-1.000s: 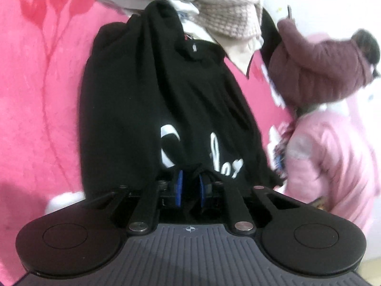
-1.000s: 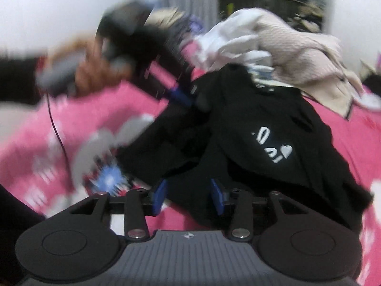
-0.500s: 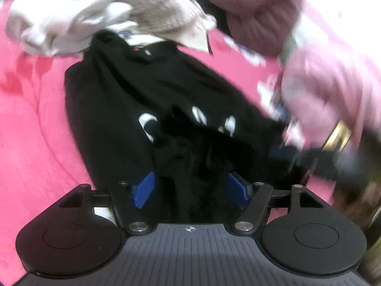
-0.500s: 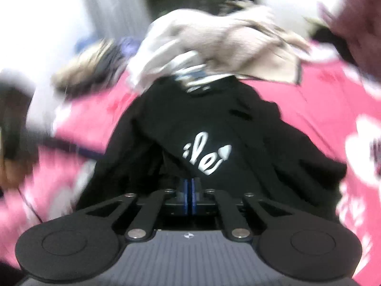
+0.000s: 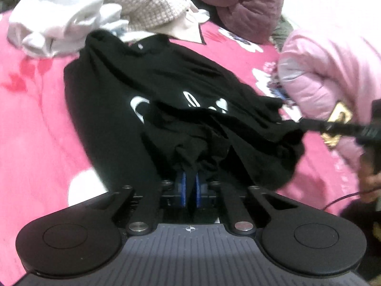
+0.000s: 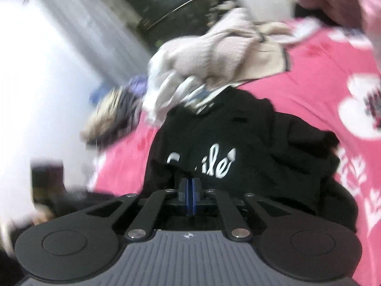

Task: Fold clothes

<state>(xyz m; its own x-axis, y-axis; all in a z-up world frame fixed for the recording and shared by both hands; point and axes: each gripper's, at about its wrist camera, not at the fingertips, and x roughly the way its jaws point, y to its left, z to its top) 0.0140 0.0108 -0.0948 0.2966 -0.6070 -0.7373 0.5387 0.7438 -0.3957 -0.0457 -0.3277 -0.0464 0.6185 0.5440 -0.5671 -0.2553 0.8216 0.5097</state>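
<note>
Currently, the left claw and right claw are pinching bunched hem folds of the black shirt lying on the pink bed, risking slippage or an uneven, creased fold.

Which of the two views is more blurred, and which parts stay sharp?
Right wrist view: strong motion blur on the pale clothes pile and room behind; black shirt print readable. Left wrist view: sharper, slightly soft at the right edge. Both bend at the edges.

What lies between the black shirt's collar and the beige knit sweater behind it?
In the left wrist view, a white garment edge lies between the black shirt and the beige knit sweater.
</note>
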